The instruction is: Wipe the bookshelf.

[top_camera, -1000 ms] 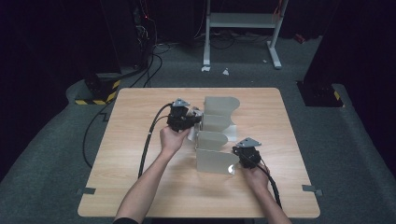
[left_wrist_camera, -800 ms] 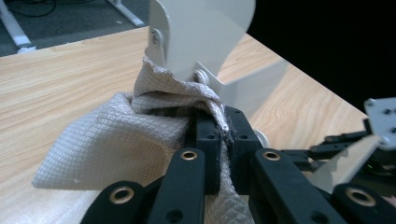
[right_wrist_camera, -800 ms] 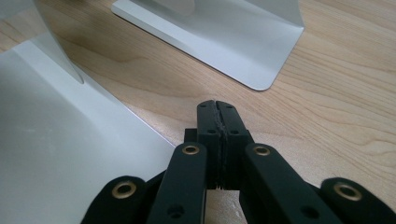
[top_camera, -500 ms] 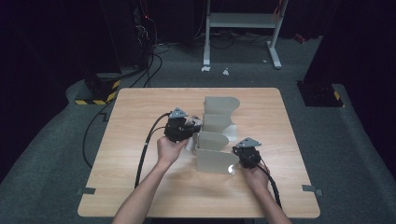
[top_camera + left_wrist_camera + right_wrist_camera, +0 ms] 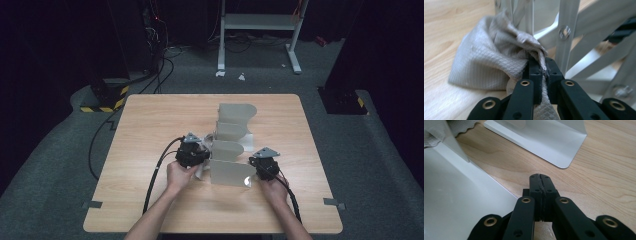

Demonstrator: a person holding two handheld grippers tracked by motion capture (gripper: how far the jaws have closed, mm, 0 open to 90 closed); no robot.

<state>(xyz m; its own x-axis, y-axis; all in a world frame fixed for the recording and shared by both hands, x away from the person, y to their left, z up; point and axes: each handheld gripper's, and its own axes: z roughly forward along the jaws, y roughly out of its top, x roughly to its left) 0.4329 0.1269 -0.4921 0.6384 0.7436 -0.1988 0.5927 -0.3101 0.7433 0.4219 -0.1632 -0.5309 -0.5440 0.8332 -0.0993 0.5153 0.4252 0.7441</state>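
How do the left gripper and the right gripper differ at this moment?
The left gripper has its jaws shut on a grey cloth; the right gripper has its jaws shut on nothing. The left gripper sits at the left side of the grey metal rack, the right gripper at its right end. Both are black and held low over the wooden table.

A crumpled grey quilted cloth [image 5: 491, 62] (diamond-patterned weave) lies bunched on the tabletop, against the grey folding metal rack [image 5: 227, 150], one fold pinched upward.
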